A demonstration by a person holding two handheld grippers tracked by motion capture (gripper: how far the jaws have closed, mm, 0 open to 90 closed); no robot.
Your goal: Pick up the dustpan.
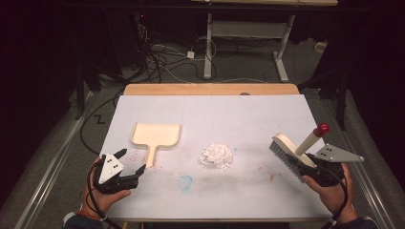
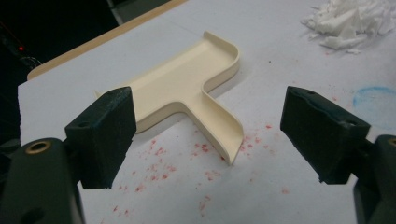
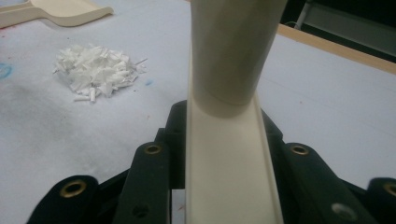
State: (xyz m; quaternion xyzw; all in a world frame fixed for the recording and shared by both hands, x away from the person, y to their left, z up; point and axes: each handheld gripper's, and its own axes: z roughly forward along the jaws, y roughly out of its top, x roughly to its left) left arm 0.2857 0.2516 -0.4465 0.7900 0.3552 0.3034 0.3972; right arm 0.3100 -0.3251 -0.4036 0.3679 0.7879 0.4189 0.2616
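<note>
Risking a skid: your wide-open, empty left gripper [image 2: 205, 140] may push the dustpan [image 1: 156, 136] away, while your right gripper [image 1: 319, 172] clamps the brush [image 1: 291, 150].

The white surface [image 1: 215, 124] is evenly lit from above, while the room around it falls into near darkness. Shadows are soft and faint. In the right gripper view, the close cream brush handle [image 3: 233, 60] is blurred; the high view looks slightly grainy.
</note>
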